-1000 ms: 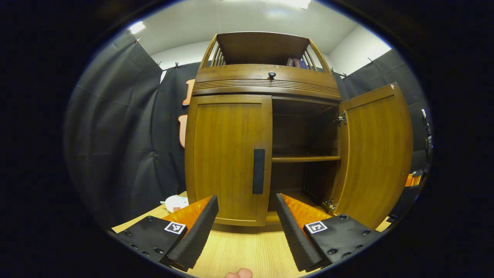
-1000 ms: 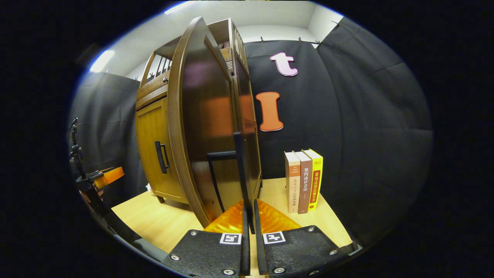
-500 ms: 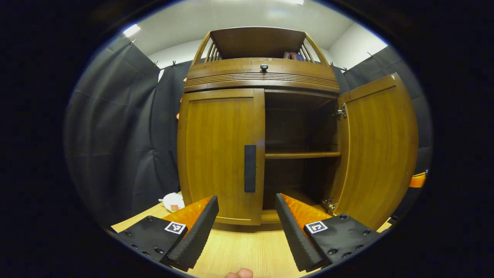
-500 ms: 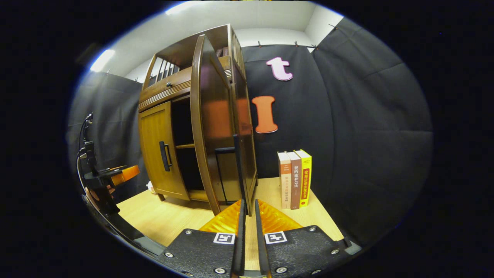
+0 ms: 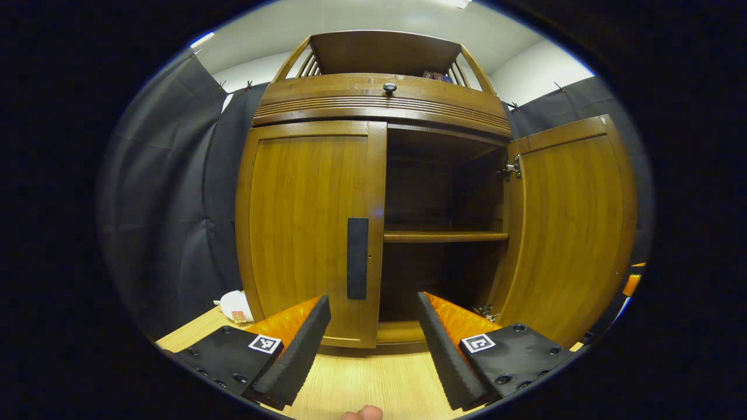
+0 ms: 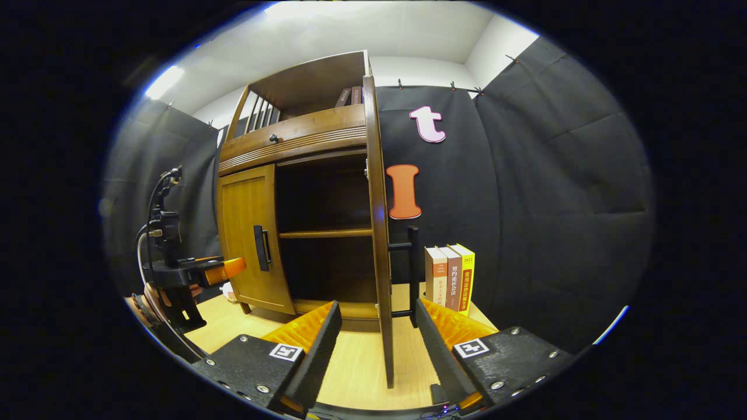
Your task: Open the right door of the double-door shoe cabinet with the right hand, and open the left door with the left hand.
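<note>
The wooden shoe cabinet (image 5: 382, 105) stands on a light table. Its left door (image 5: 303, 233) is closed, and a dark vertical handle (image 5: 357, 258) runs along its inner edge. The right door (image 5: 569, 233) is swung wide open, baring a shelf (image 5: 443, 236). My left gripper (image 5: 372, 300) is open, a short way in front of the left door's handle and touching nothing. In the right gripper view the right door (image 6: 379, 233) is edge-on, with its handle (image 6: 413, 274) on the far side. My right gripper (image 6: 378, 306) is open, its fingers standing either side of that edge. The left gripper (image 6: 224, 268) hovers before the left door (image 6: 248, 233).
Three upright books (image 6: 449, 280) stand on the table (image 6: 356, 373) to the right of the open door. A small white object (image 5: 236, 303) lies by the cabinet's left foot. Black cloth walls surround the cabinet. The top shelf holds a few books (image 6: 347, 96).
My right gripper has let go of the right door's handle and opened, and the door has swung wider. My left gripper has moved closer to the left door.
</note>
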Demonstrator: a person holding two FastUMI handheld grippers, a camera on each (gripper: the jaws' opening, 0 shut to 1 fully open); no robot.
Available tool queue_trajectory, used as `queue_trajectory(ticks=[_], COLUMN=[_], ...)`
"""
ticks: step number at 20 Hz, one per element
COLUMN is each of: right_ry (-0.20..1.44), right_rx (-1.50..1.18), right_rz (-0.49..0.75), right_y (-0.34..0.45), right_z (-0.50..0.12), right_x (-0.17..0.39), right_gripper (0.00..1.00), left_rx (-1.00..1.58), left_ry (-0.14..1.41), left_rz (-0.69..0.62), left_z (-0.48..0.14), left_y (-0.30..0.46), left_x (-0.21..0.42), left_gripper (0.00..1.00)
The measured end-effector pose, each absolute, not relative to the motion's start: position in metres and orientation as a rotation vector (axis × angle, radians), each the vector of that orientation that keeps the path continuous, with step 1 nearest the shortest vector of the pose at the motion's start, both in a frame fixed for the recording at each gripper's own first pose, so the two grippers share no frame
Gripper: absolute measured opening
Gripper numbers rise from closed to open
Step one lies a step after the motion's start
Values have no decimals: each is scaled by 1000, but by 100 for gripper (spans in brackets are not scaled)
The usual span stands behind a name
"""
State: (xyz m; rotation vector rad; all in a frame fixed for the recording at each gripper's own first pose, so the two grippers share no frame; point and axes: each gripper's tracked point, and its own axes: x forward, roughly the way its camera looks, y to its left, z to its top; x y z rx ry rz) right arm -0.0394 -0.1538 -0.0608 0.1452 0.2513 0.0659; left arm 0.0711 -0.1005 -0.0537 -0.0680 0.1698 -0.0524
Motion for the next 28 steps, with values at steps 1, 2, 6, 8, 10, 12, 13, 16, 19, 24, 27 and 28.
queue_trajectory(ticks=[1, 2, 6, 8, 10, 12, 13, 16, 19, 24, 27, 28], right_ry=[258, 257, 249, 259, 257, 257, 253, 249, 247, 256, 262, 263], right_rx=[167, 189, 174, 172, 176, 177, 179, 196, 186, 174, 165, 162], right_rz=[68, 74, 25, 34, 36, 16, 6, -16, -32, -31, -17, -12], right_y=[-150, -144, -150, -144, -141, -145, -147, -149, -152, -151, -145, -144], right_z=[-63, -63, -68, -69, -68, -71, -70, -69, -68, -67, -68, -68], right_x=[-41, -41, -42, -44, -46, -47, -48, -49, -51, -53, -52, -51], right_gripper=[92, 95, 99, 92, 92, 92, 92, 92, 92, 92, 92, 92], left_rx=[-62, -54, -44, -57, -42, -15, -13, 2, -24, -52, -84, -92], left_ry=[163, 159, 164, 168, 177, 176, 181, 188, 213, 186, 183, 187], left_rz=[-52, -54, -87, -99, -99, -104, -110, -111, -115, -113, -107, -108], left_z=[-52, -52, -54, -57, -60, -64, -65, -74, -87, -85, -87, -89], left_y=[-97, -95, -92, -89, -86, -86, -87, -89, -91, -92, -90, -90], left_x=[78, 85, 120, 141, 159, 177, 183, 200, 213, 216, 215, 214], left_gripper=[94, 94, 94, 94, 94, 94, 94, 94, 94, 65, 43, 41])
